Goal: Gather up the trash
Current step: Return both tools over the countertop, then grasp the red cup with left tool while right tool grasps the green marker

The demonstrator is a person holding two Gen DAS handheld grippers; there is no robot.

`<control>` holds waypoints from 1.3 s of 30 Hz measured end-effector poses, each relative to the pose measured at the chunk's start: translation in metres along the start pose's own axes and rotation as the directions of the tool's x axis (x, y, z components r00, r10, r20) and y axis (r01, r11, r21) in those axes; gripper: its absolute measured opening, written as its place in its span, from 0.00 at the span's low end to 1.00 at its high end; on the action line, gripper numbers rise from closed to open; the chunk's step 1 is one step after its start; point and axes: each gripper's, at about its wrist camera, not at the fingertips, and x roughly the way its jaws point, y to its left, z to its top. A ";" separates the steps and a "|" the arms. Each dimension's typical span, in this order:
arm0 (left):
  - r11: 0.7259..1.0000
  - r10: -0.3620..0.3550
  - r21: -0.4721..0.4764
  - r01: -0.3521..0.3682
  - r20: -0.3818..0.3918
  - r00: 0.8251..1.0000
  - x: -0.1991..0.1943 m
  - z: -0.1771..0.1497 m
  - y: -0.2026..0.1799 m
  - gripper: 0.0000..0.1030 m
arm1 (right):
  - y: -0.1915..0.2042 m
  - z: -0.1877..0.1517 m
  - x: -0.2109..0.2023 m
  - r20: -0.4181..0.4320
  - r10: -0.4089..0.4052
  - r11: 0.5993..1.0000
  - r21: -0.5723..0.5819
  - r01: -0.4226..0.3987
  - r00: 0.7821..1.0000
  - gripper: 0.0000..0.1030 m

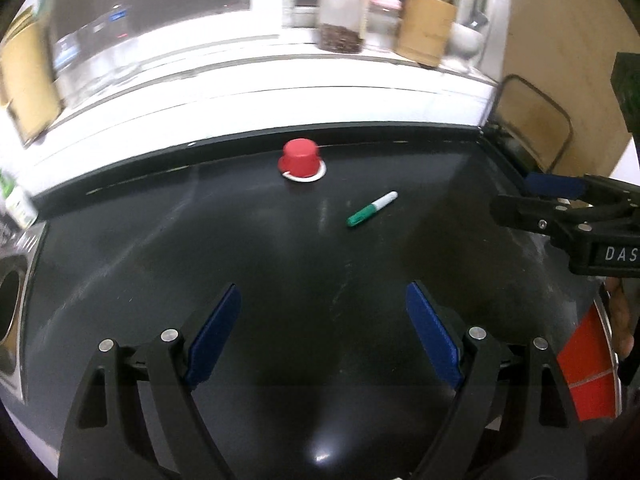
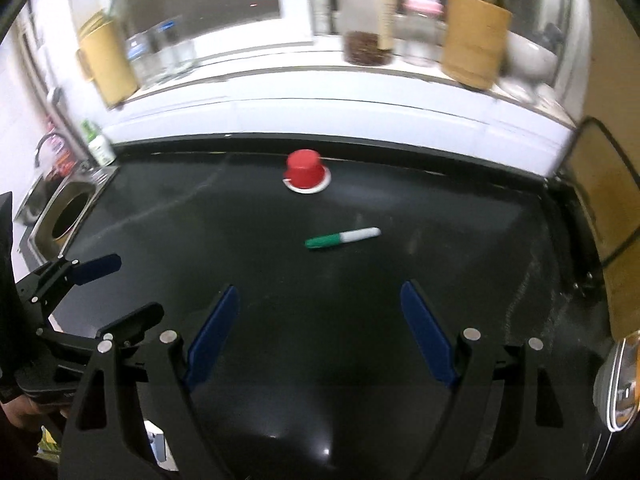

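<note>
A red cup (image 1: 302, 162) (image 2: 304, 174) stands upside down on its white rim near the back edge of the black counter (image 1: 240, 240) (image 2: 460, 240). A green and white marker (image 1: 372, 209) (image 2: 342, 237) lies in front of it, slightly right. My left gripper (image 1: 324, 292) hovers open over the counter, well short of both, with nothing between its blue pads. My right gripper (image 2: 319, 290) is likewise open and empty, aimed at the marker. Each gripper shows in the other's view, side by side: the right one's fingers (image 1: 554, 185) and the left one's fingers (image 2: 98, 268).
A steel-rimmed round hole (image 2: 70, 220) (image 1: 8, 304) is set in the counter at the far left, with a green-labelled bottle (image 2: 98, 144) behind it. The white sill holds a glass jar (image 1: 344, 8), a bamboo holder (image 1: 426, 28) and bottles. A wooden board (image 2: 600, 200) leans at right.
</note>
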 end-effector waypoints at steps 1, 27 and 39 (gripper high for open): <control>1.000 -0.003 0.007 0.003 -0.003 1.000 0.003 0.002 -0.002 0.80 | -0.004 -0.001 0.000 0.001 -0.002 1.000 0.007 0.002 1.000 0.78; 0.997 0.074 0.036 -0.072 -0.078 0.994 0.164 0.112 0.033 0.80 | -0.026 0.036 0.143 -0.158 0.000 0.992 0.121 0.019 0.987 0.78; 0.999 -0.031 0.007 0.032 -0.138 0.990 0.279 0.155 0.072 0.80 | -0.017 0.055 0.229 -0.256 -0.073 0.965 0.224 0.132 0.964 0.78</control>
